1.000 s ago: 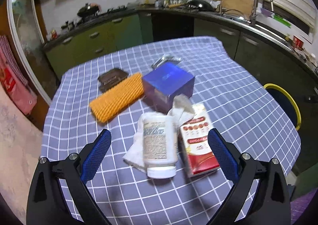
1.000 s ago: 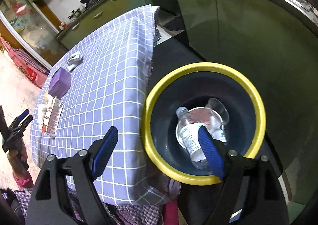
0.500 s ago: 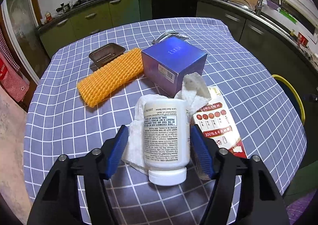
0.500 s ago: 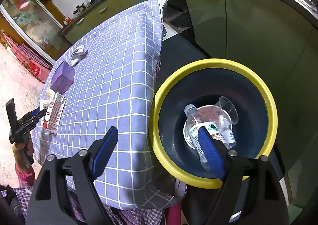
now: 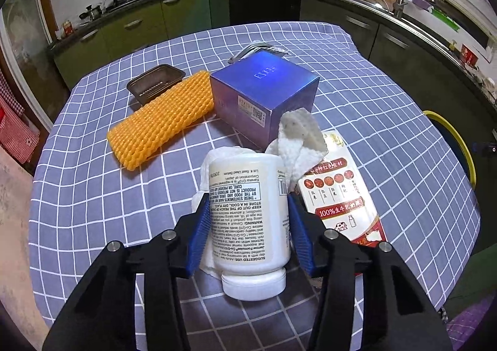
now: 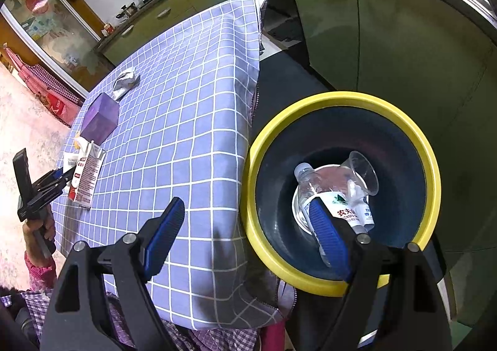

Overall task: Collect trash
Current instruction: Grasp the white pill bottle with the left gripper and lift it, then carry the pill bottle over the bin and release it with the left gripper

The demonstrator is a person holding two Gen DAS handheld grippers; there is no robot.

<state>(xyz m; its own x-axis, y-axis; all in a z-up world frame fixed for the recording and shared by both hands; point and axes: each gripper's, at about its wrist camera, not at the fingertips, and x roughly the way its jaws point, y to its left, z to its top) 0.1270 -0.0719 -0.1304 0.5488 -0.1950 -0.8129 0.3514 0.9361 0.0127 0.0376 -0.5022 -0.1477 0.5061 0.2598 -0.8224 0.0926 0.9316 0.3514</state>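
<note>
Left tool (image 5: 247, 227), its jaws having just been closing, clamps the white plastic supplement bottle (image 5: 248, 214) lying on crumpled white tissue (image 5: 298, 140) on the checked counter (image 5: 93, 195). Right tool (image 6: 245, 236) hangs open above the yellow-rimmed dark bin (image 6: 341, 102).

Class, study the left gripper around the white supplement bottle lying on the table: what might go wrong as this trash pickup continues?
1. The left gripper, whose jaws have just been closing, flanks the white plastic supplement bottle; its smooth round body may slip.
2. The crumpled white paper towel lies under and beside the bottle, so it may get snagged or dragged.
3. The red-and-white milk carton lies close to the right finger and may get nudged.
</note>
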